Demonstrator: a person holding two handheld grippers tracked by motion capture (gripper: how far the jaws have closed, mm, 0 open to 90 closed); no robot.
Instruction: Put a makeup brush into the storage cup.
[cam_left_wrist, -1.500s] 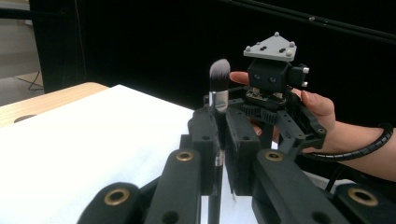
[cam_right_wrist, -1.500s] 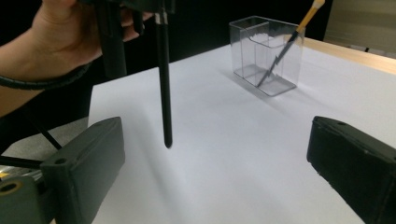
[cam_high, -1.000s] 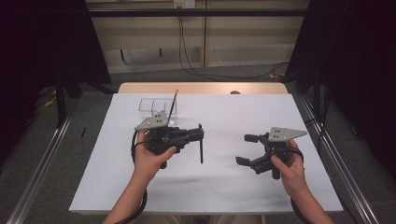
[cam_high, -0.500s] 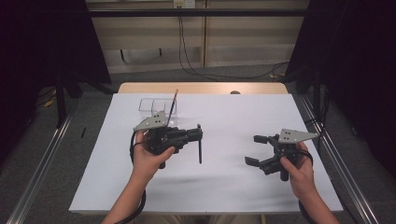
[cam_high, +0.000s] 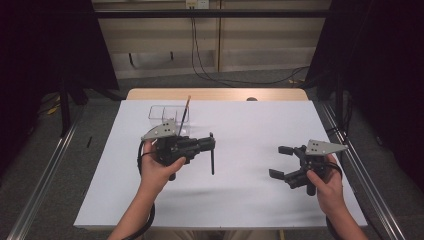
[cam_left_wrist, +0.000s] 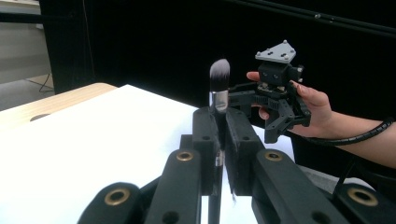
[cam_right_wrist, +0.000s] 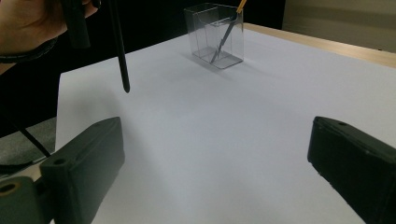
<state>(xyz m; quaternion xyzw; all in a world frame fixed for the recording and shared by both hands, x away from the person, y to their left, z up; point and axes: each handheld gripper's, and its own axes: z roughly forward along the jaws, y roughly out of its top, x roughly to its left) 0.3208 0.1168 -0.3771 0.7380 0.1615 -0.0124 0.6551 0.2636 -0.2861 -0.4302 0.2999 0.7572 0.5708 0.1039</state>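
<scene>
The makeup brush (cam_left_wrist: 219, 79) stood clamped upright between the jaws of the left gripper (cam_high: 210, 146), its soft, rounded tuft of dark bristles with pale tips and a silvery ferrule rising just above the jaw ends, and its thin black handle hanging straight below them to a tapered tip held clear of the white table cover (cam_high: 250, 130). Just beyond that gripper, on its far side, sat a clear plastic holder (cam_high: 162, 116), square-walled and split into compartments; a slim brush with an orange handle (cam_high: 185, 114) leaned inside it, slanting up past the rim, though I could not tell which compartment it stood in. Well off to the left gripper's right, the right gripper (cam_high: 282, 161) was held low over the cover in a hand, its blocky matt-black jaws spread wide apart with nothing between them and a grey three-cornered plate on top. A band of bare pale wood (cam_high: 215, 94) showed past the far edge of the smooth cover.
</scene>
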